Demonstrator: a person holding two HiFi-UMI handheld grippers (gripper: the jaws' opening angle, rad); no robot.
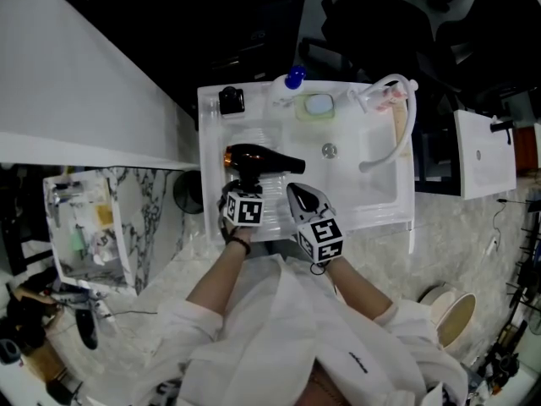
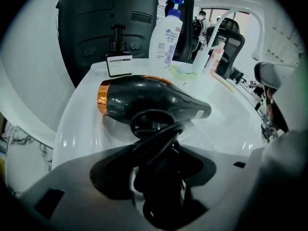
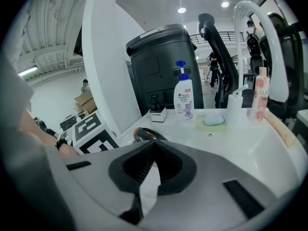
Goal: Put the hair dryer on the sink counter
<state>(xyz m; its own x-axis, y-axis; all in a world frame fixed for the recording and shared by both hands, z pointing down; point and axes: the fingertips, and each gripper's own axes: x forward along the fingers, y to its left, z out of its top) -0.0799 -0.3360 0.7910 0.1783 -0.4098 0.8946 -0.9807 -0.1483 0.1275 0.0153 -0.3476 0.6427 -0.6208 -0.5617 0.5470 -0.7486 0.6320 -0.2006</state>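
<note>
1. The hair dryer (image 1: 258, 159) is black, smooth and shiny, with a copper-coloured ring at its round back end. It lies on its side on the glossy white tabletop (image 1: 213, 142), left of the sink basin (image 1: 376, 184).
2. Its thick black cord (image 2: 155, 131) is looped round the handle.
3. The left hand-held gripper (image 1: 240, 189) has its jaws wide and loose around that corded handle, not squeezing it.
4. The right hand-held gripper (image 1: 296, 193) is pinched together and empty, near the dryer.
5. At the back stand a white pump bottle (image 1: 288, 85) with a blue top, a small black box (image 1: 231, 100) and a pale soap (image 1: 319, 104) on a green dish.
6. A curved white tap (image 1: 407, 117) bends over the basin.
</note>
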